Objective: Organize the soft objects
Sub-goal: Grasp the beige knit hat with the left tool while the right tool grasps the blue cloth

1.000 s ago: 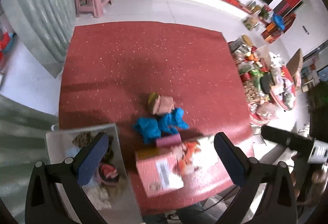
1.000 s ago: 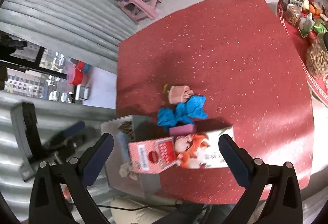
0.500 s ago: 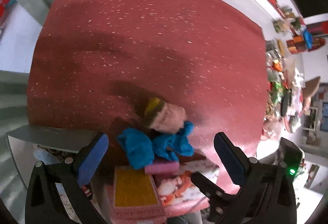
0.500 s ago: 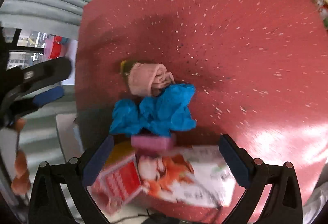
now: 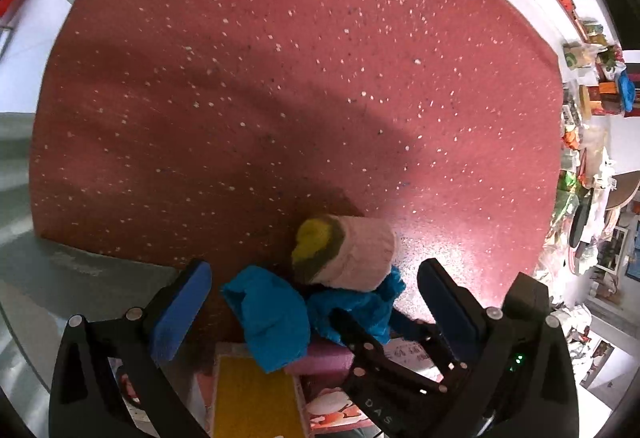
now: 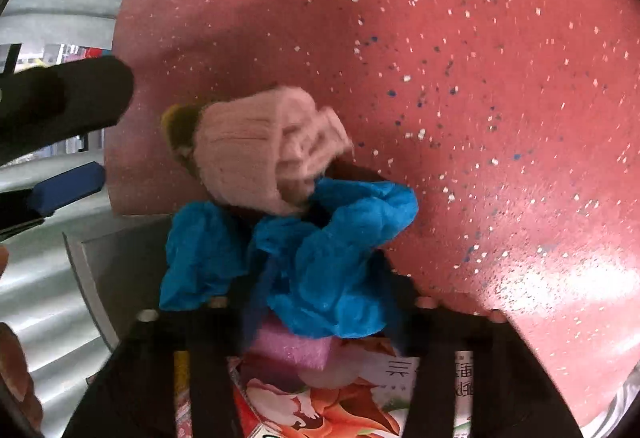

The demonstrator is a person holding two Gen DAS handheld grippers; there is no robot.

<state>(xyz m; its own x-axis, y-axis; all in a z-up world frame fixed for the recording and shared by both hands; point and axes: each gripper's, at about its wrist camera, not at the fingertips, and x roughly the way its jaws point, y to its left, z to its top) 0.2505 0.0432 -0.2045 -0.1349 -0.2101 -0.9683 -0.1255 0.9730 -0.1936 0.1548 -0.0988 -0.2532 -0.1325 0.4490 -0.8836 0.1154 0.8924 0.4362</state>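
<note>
While you hover, left tongs [image 5: 312, 302]: spread wide, gripping nothing, straddling the cloth [image 5: 272, 322].
Right tongs [image 6: 326, 306]: narrowed around the cloth, but blurry, so you can't tell if it's clamped.
Cloth: crumpled blue, draped over a pink foam block [image 6: 292, 350] on a printed box [image 6: 320, 410].
In the way: ribbed pink knit roll [image 6: 248, 149] with a yellow end, touching the cloth's far side.
Table [image 6: 480, 77]: red, speckled.

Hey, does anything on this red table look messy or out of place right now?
Yes. The soft things sit in a jumble near the table's near edge: a crumpled blue cloth lies over a pink foam block, and a rolled pink sock leans on the cloth, all crowded against the printed box.
</note>
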